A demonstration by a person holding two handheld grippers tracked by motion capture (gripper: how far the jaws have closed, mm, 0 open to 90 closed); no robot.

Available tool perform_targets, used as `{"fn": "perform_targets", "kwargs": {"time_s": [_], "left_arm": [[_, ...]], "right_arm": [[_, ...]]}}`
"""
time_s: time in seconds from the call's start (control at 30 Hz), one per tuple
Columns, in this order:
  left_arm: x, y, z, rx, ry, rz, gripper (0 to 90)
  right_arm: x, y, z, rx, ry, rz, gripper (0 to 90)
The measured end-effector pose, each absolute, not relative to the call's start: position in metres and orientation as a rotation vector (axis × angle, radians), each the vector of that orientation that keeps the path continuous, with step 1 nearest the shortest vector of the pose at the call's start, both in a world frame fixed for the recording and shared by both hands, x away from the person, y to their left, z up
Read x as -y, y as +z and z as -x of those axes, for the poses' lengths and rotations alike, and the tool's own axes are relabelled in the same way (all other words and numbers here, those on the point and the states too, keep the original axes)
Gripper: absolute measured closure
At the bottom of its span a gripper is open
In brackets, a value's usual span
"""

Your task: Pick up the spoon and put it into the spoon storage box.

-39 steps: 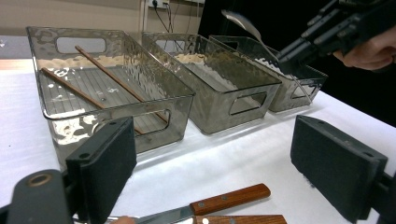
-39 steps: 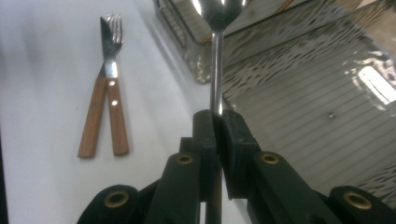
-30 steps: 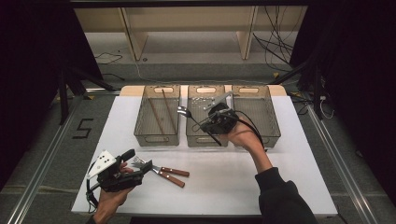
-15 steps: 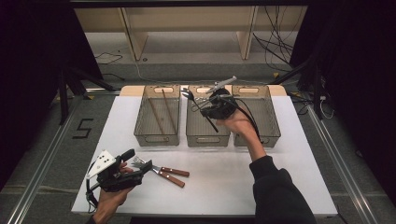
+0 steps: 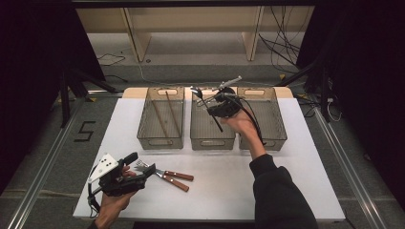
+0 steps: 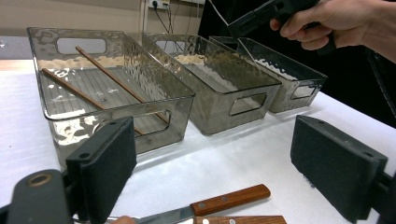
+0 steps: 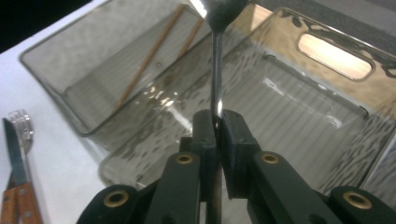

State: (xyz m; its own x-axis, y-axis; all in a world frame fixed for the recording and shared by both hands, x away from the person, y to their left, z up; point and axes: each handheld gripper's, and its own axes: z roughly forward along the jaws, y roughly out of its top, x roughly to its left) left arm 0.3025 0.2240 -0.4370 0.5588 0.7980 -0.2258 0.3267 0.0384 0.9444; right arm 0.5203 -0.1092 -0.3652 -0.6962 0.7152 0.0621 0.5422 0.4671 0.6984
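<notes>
I see white tabletop (image 5: 286,191). Three clear bins on it in row along far edge: left bin (image 5: 161,138), middle bin (image 5: 212,138), right bin (image 5: 272,133), just beside each other. Near front left, two wooden-handled knives (image 5: 173,178) lie side by side.

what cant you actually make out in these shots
- Spoon in the right gripper: the right gripper view's top edge cuts off its bowl; the closed jaws hide its lower handle.
- Knife in the left gripper view: the blade runs off the bottom edge.
- Third bin in the high view: the hand and cable cover part of its floor.
</notes>
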Motion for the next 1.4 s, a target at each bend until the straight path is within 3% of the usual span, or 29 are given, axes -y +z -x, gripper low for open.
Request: {"fn": "perform_targets", "kwargs": {"time_s": [1.2,1.27,1.4], "left_arm": [[-0.224,-0.437,-0.302,-0.990,0.470,-1.547,13.9],[-0.224,-0.437,-0.302,-0.991,0.470,-1.547,13.9],[-0.225,-0.437,-0.302,-0.991,0.471,-1.547,13.9]], "right_arm": [[0.109,-0.410,-0.536,-2.513,0.870,-1.288,83.8],[0.109,-0.412,-0.537,-2.533,0.872,-1.313,73.2],[0.108,-0.410,-0.537,-2.526,0.891,-1.323,65.2]]}}
